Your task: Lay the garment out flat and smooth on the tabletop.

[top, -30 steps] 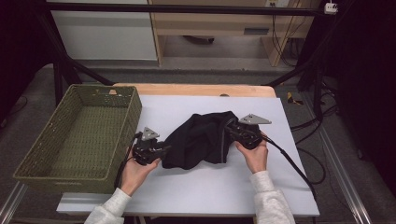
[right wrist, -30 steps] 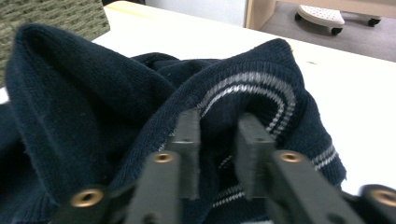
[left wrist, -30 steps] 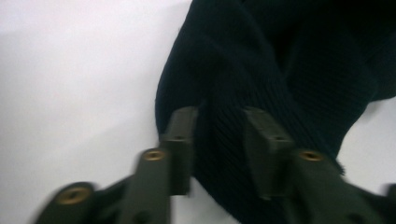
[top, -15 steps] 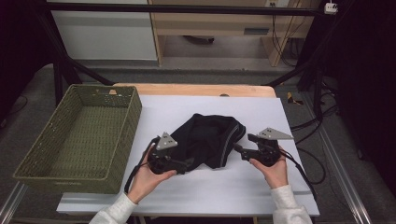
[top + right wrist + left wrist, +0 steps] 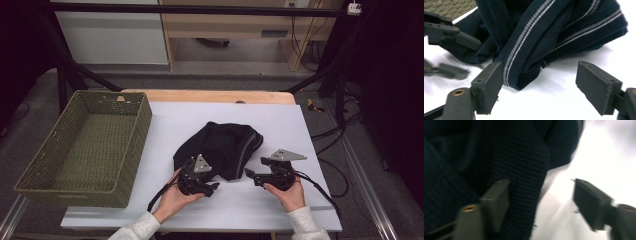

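Dark knit garment (image 5: 220, 149) bunched mid-table, basket (image 5: 85, 145) at 9 o'clock. Left gripper (image 5: 210, 186) jaws just narrowing, hem between, unpinched; right gripper (image 5: 248, 173) released beside striped edge. Step: regrasp. Next: clamp both edges.

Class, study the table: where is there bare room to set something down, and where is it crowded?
Free: the white table strip between the basket and the dark garment, and the far right corner. Crowded: the near edge, where left gripper and right gripper flank the garment.

Grey floor (image 5: 210, 80), white cabinet (image 5: 110, 35), wooden shelf unit (image 5: 235, 22) behind table.
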`<act>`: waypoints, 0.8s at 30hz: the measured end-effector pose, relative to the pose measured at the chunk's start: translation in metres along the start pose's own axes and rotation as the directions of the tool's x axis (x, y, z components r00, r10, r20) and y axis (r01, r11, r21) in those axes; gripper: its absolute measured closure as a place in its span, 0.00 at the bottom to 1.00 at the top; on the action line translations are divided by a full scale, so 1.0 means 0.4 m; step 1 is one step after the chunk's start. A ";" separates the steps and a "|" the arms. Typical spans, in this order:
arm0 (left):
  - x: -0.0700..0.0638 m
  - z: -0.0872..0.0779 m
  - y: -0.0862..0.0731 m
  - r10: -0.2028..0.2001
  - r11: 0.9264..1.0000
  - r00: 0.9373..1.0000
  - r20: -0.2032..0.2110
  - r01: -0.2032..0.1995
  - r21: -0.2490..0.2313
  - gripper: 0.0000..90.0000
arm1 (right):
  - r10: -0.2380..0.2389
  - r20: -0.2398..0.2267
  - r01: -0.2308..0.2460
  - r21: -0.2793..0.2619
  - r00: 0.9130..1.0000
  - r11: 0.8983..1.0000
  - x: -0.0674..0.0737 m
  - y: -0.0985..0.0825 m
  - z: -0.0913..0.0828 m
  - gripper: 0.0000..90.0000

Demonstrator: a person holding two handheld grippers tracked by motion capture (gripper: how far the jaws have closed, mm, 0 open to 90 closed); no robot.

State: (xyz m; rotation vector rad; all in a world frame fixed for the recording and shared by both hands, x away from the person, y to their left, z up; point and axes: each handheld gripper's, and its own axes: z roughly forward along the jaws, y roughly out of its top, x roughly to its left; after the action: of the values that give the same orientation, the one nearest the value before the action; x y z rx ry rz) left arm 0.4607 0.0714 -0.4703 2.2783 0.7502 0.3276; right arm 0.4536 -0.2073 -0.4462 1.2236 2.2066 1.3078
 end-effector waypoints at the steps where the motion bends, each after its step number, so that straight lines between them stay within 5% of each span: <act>1: 0.000 0.006 -0.002 0.003 1.000 1.000 -0.014 -0.002 0.005 0.41 | 0.000 -0.006 0.000 0.006 1.000 1.000 0.003 -0.001 0.003 0.28; 4: 0.007 0.012 -0.009 -0.013 1.000 0.998 -0.059 0.012 -0.014 0.54 | -0.013 -0.016 0.013 0.019 1.000 1.000 0.016 -0.001 0.017 0.33; 8: 0.020 0.007 -0.011 -0.039 0.999 0.998 -0.054 0.038 -0.021 0.68 | -0.025 -0.026 0.026 0.036 0.999 0.999 0.031 0.000 0.039 0.39; 18: 0.032 0.004 -0.013 -0.013 1.000 0.998 -0.067 0.012 -0.012 0.87 | -0.032 0.014 0.031 0.069 0.999 0.997 0.042 -0.004 0.089 0.44; 24: 0.033 -0.004 -0.013 -0.030 1.000 0.997 -0.074 0.030 0.006 0.94 | -0.007 -0.008 0.007 0.079 1.000 0.997 0.045 -0.005 0.092 0.51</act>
State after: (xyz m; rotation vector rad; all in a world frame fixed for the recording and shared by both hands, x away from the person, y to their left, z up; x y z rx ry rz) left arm 0.4685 0.0832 -0.4728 2.2699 0.8233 0.3977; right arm 0.4645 -0.1727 -0.4649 1.2395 2.2864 1.2351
